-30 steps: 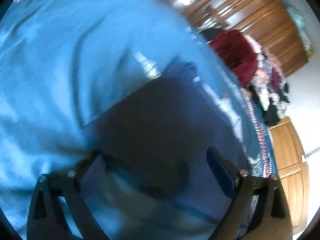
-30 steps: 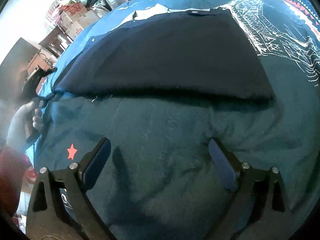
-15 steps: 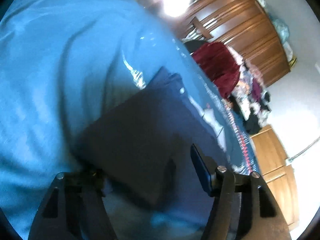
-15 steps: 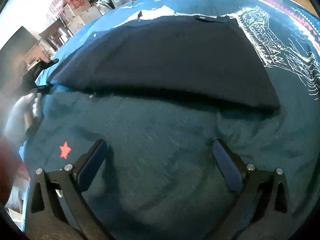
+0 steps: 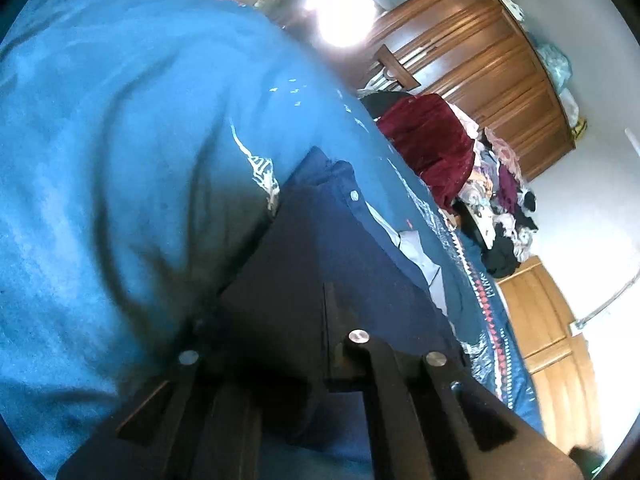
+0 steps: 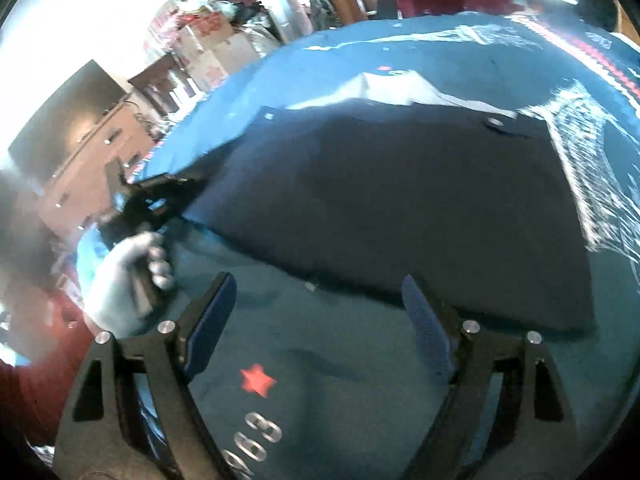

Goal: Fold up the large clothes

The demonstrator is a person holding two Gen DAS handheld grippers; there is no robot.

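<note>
Right wrist view: the right gripper (image 6: pixel 316 320) hovers with fingers spread wide over the teal blanket (image 6: pixel 360 400), the navy garment (image 6: pixel 400 208) lying just ahead of its tips. Off its left finger, the left gripper (image 6: pixel 160 196) pinches the garment's corner. Left wrist view confirms fingers (image 5: pixel 340 344) closed on dark cloth.
</note>
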